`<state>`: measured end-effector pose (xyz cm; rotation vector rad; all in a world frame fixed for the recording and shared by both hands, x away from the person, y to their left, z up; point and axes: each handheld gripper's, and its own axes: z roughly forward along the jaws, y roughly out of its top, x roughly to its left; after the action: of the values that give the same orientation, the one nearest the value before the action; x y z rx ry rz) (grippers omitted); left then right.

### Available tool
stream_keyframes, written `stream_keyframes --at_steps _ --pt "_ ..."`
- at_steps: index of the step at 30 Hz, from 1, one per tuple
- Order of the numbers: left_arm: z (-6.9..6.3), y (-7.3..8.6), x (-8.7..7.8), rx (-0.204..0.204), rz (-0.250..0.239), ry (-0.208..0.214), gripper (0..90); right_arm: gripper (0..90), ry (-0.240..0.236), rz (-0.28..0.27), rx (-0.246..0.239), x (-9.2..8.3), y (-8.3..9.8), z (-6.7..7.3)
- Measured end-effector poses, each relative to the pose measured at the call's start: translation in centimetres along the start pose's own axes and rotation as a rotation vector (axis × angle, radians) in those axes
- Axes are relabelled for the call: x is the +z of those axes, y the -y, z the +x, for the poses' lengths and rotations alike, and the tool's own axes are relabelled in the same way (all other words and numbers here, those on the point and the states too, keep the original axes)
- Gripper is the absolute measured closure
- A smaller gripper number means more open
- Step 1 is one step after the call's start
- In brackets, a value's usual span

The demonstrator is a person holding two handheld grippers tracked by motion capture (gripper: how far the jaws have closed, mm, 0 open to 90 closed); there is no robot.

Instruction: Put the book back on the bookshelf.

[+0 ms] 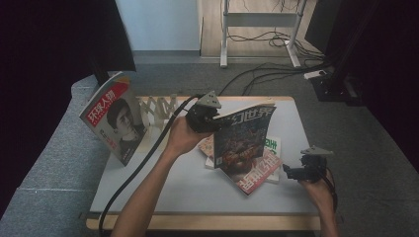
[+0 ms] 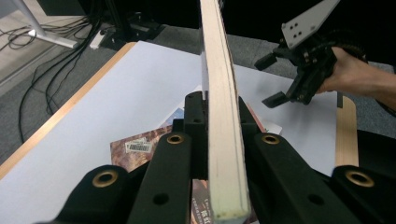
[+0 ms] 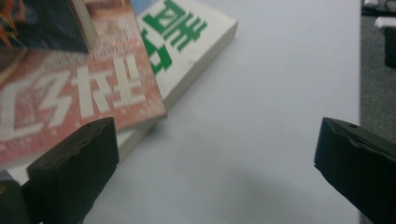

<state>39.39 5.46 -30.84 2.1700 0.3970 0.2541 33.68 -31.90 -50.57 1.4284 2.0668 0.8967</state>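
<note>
On the white table point(image 1: 163, 182) we see a wooden rack point(image 1: 159, 109) with one portrait magazine point(image 1: 114, 117) leaning at its left end. Our left gripper point(image 1: 210, 118) pinches the dark-covered magazine point(image 1: 243, 136) by its top edge, holding it upright over the stack of magazines point(image 1: 257, 170) lying mid-table. Our right gripper point(image 1: 295, 171) hovers just right of the stack, jaws spread wide with nothing between.

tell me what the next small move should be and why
Probably carry the dark magazine left toward the wooden rack and stand it beside the portrait magazine already leaning there. The left gripper is clamped on its edge and holds it upright above the flat stack, while the right gripper sits open and empty over the table.
</note>
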Motion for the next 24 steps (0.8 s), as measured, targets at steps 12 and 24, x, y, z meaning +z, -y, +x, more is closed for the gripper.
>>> stream_keyframes --at_steps 12,24 --pt "0.1 0.2 -0.2 -0.028 -0.015 -0.01 82.4 0.0 0.001 0.026 0.043 1.6 2.8 -0.1" --pt "0.0 0.3 -1.2 -0.041 -0.033 -0.024 82.5 0.0 0.008 0.021 0.035 1.6 2.9 0.0"
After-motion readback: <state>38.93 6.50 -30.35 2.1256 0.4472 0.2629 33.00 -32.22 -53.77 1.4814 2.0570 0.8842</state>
